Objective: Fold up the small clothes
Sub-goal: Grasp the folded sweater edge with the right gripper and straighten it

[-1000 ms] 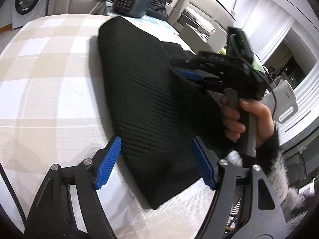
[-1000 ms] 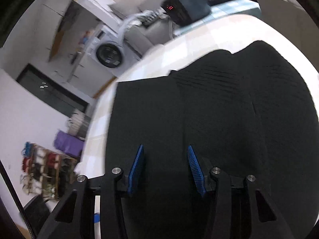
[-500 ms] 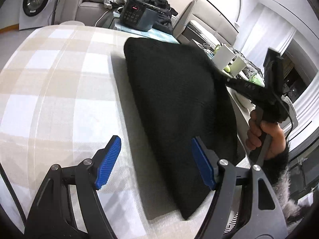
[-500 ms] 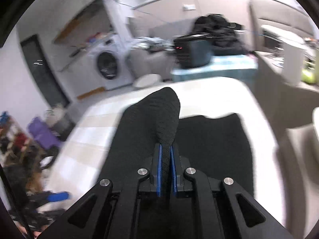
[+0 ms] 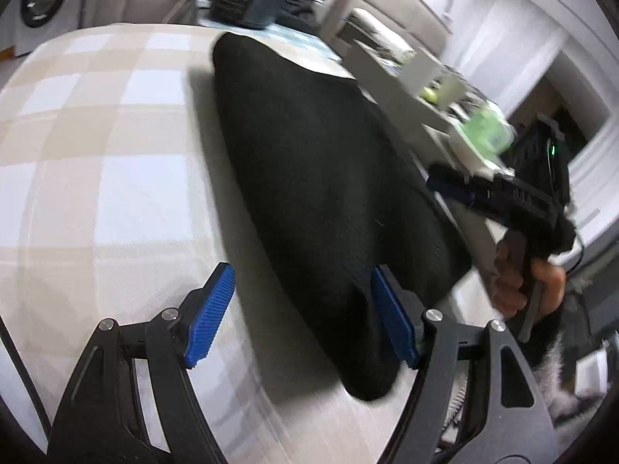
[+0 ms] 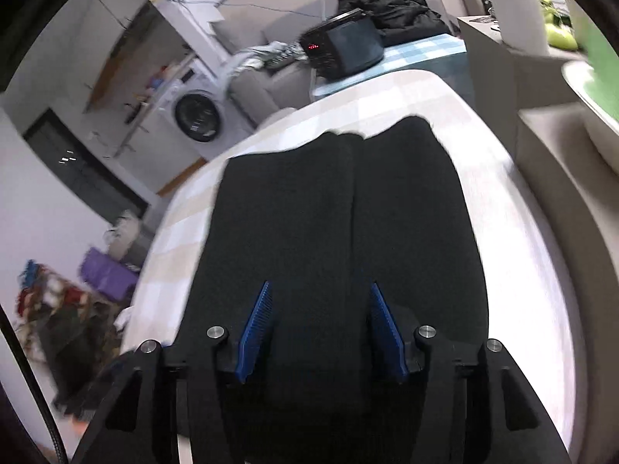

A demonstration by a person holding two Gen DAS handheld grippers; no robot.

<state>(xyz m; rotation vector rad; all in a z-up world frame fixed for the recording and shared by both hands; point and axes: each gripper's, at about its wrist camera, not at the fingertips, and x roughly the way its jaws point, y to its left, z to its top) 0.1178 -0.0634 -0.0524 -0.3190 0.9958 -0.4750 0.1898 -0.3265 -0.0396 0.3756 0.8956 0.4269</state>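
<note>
A black knit garment (image 5: 321, 193) lies folded lengthwise on the beige checked tablecloth (image 5: 96, 135). My left gripper (image 5: 301, 274) is open over the garment's near end, with the cloth lying between its blue pads and untouched. In the right wrist view the garment (image 6: 348, 193) shows a straight fold line down its middle. My right gripper (image 6: 319, 288) hovers above the cloth with its jaws opening; the pads stand apart and press nothing. From the left wrist view the right gripper (image 5: 448, 185) sits at the garment's right edge, held by a hand (image 5: 518, 282).
A black appliance with a red display (image 6: 344, 50) stands beyond the table's far edge, with dark clothes (image 6: 390, 4) piled behind it. A washing machine (image 6: 197, 116) is at the far left. A white side unit with green items (image 5: 483, 131) borders the table's right side.
Half a second ago the right gripper was shut on a raised fold of the garment. It has let go, and the cloth now lies flat. The left gripper stayed open.
</note>
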